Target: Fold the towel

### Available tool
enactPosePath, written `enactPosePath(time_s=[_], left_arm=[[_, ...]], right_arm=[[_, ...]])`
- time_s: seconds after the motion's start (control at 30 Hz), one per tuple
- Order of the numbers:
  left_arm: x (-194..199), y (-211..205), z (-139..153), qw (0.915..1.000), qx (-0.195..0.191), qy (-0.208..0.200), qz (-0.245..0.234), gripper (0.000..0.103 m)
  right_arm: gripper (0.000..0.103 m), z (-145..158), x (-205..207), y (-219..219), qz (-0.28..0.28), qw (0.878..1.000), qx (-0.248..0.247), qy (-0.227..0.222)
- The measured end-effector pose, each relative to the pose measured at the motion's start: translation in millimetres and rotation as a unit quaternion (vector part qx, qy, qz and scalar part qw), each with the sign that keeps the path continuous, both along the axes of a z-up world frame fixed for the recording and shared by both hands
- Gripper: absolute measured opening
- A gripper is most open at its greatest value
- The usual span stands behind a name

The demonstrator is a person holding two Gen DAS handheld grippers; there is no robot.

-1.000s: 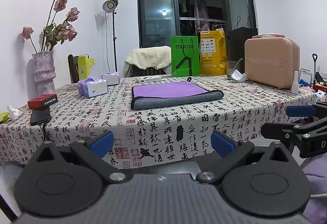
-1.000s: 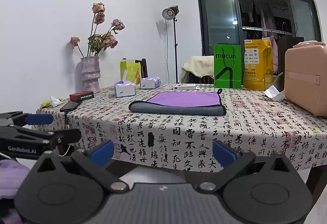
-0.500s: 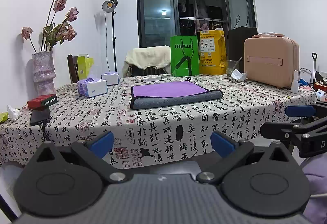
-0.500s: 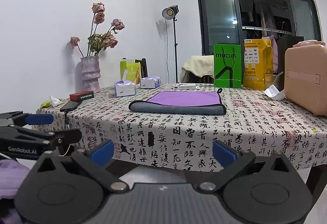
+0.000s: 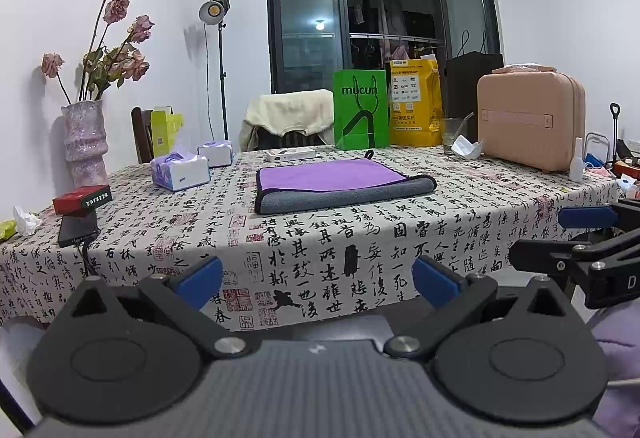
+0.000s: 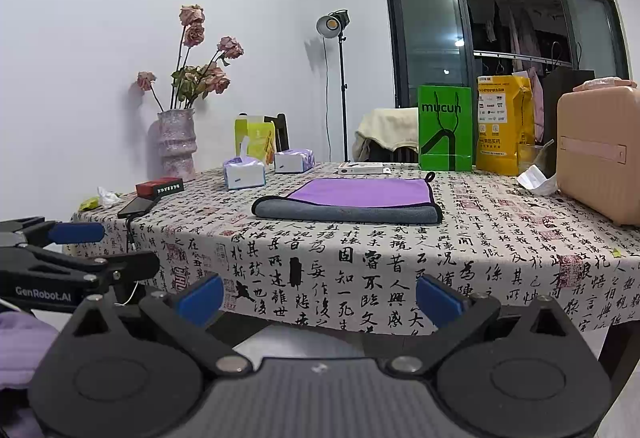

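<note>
A purple towel with a grey underside [image 5: 340, 184] lies folded flat on the table [image 5: 360, 238], with a grey rolled fold along its near edge. It also shows in the right wrist view [image 6: 352, 200]. My left gripper [image 5: 318, 280] is open and empty, held low in front of the table's near edge. My right gripper [image 6: 318, 296] is open and empty, also below and in front of the table edge. Each gripper shows at the side of the other's view, the right one [image 5: 580, 238] and the left one [image 6: 76, 250].
Around the towel stand tissue packs [image 5: 180, 170], a vase of dried roses [image 5: 84, 142], a red box [image 5: 82, 198], a phone [image 5: 78, 228], a green bag [image 5: 362, 114], a yellow bag [image 5: 416, 104], a glass [image 5: 454, 130] and a pink case [image 5: 532, 120].
</note>
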State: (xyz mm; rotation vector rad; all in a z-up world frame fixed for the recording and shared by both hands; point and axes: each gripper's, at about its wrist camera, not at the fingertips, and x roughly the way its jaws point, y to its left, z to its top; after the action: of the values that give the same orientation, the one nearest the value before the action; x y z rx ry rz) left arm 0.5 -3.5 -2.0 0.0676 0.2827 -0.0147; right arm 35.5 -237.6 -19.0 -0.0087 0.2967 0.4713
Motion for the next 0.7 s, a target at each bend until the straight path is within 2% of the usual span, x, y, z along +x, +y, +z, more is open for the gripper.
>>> enactPosePath(time_s=[0.7], left_arm=[[2.2,-1.0,-2.1,1.0,0.002,0.0,-0.001,0.103]], right_arm=[[0.103,0.5,0.1,0.4,-0.001,1.0,0.0,0.0]])
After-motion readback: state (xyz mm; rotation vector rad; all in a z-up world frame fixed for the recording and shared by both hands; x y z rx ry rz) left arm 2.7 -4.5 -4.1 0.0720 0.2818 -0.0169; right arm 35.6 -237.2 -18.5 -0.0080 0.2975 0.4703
